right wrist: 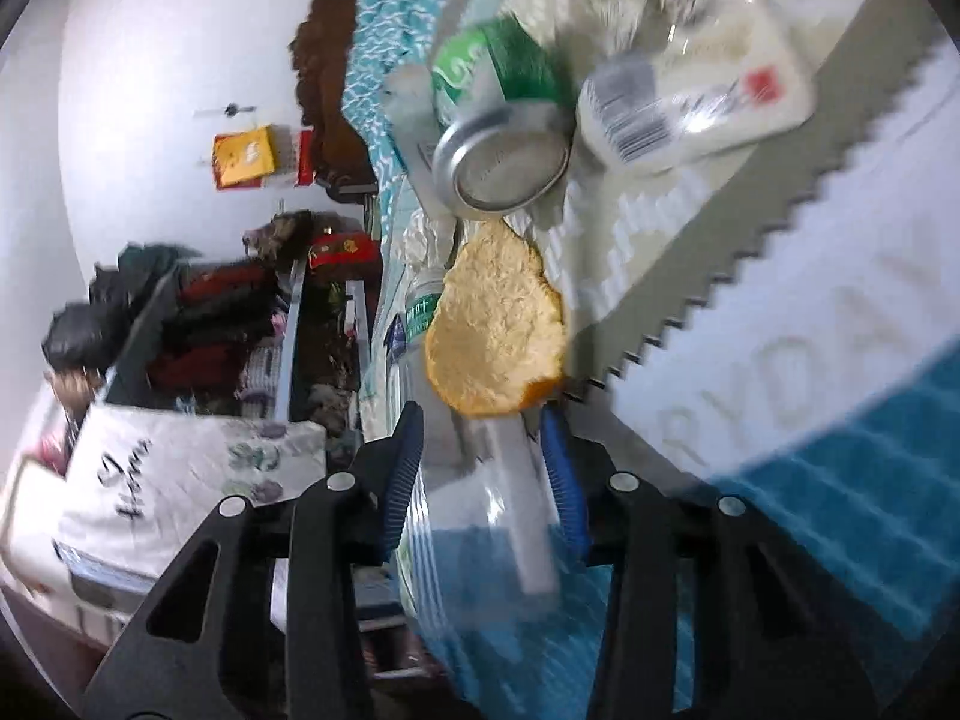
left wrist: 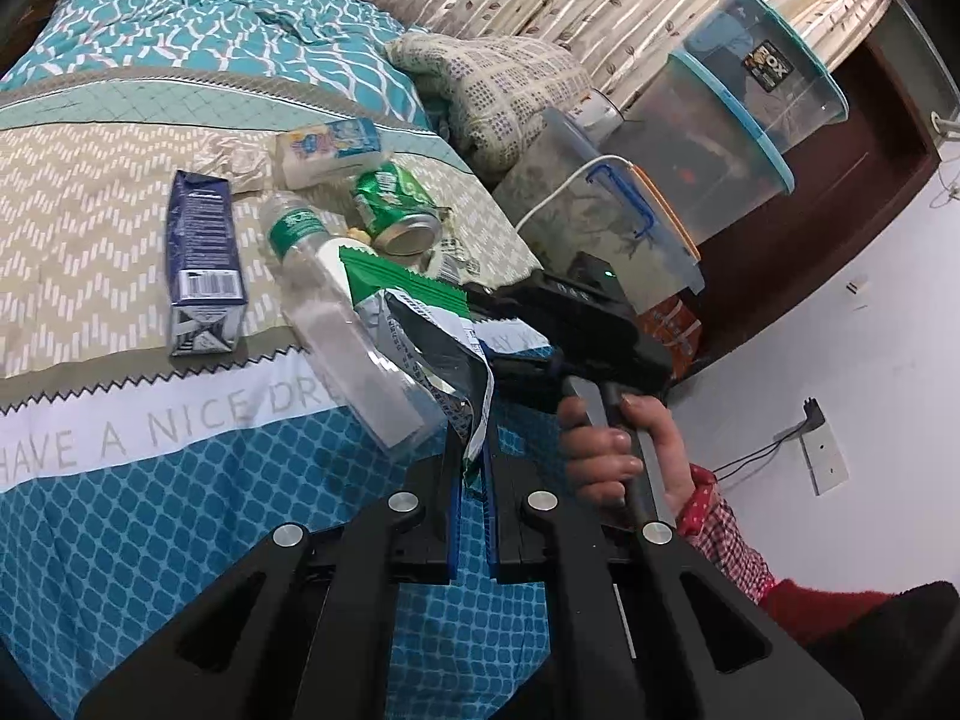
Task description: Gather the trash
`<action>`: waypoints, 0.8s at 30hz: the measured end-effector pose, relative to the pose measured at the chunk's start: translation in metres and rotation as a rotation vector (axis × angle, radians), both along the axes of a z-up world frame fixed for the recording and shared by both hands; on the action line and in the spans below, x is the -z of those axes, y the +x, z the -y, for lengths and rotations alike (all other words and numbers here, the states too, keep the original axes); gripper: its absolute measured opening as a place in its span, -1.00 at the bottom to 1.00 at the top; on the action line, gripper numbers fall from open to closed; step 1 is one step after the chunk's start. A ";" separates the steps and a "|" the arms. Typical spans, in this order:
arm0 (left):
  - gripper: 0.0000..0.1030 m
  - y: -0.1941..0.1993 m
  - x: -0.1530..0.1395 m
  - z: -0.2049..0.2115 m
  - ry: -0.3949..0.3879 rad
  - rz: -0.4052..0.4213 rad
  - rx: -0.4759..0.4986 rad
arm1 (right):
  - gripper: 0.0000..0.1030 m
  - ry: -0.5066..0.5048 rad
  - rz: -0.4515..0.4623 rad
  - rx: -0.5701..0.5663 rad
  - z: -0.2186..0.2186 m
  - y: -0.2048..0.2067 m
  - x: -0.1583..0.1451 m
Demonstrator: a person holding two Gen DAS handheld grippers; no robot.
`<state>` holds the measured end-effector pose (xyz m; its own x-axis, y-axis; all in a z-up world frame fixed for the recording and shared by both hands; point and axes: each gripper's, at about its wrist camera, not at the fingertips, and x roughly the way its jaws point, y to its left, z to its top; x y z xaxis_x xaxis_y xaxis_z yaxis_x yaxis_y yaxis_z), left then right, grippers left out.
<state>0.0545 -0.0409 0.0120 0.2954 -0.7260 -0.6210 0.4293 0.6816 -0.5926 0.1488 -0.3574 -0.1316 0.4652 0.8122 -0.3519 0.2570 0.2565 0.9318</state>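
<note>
Left gripper [left wrist: 471, 468]: blue ribbed fingers [left wrist: 451, 516] pinched together on a crinkled foil snack wrapper [left wrist: 420, 324], green outside, silvery inside, hanging above the bed [left wrist: 180, 510]. Right gripper [right wrist: 486, 480]: fingers [right wrist: 403, 468] partly apart, nothing pressed between the pads; blurred clear plastic bottle [right wrist: 480, 516] seen through the gap, contact not discernible. Just beyond the fingertips: rough, dimpled piece of orange peel [right wrist: 498, 324], pale pith facing up.

On the quilted bedspread, clustered: clear ribbed water bottle with green label [left wrist: 336, 300], lying flat; dented green aluminium can [left wrist: 396, 210], on its side, open rim facing out; blue rectangular carton [left wrist: 204, 264]; soft tissue pack [left wrist: 330, 150]; crumpled tissue [left wrist: 234, 159].

Beyond the bed edge: bare hand [left wrist: 618, 450] on the black right-gripper handle, checked red cuff behind; stacked translucent storage boxes [left wrist: 750, 120] with blue rims; white cable across one lid. Right wrist view motion-blurred; box labels unreadable.
</note>
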 end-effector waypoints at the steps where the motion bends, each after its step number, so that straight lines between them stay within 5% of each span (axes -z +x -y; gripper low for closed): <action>1: -0.89 0.001 0.001 -0.002 -0.001 -0.004 -0.005 | -0.19 0.011 -0.013 0.011 -0.003 0.004 0.001; 11: -0.89 0.006 0.007 -0.009 -0.009 -0.014 -0.019 | -0.70 -0.064 -0.049 0.088 -0.011 0.017 0.006; 17: -0.90 0.009 0.005 0.001 0.001 -0.016 -0.002 | -0.74 -0.179 0.051 0.077 0.003 -0.001 -0.013; 24: -0.89 0.013 -0.003 0.053 0.020 0.004 0.103 | -0.76 -0.275 0.132 0.172 0.068 -0.075 -0.028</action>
<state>0.0673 -0.0944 0.0146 0.2226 -0.7402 -0.6344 0.5001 0.6453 -0.5775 0.0740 -0.4258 -0.1037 0.6431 0.6011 -0.4744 0.2000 0.4662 0.8618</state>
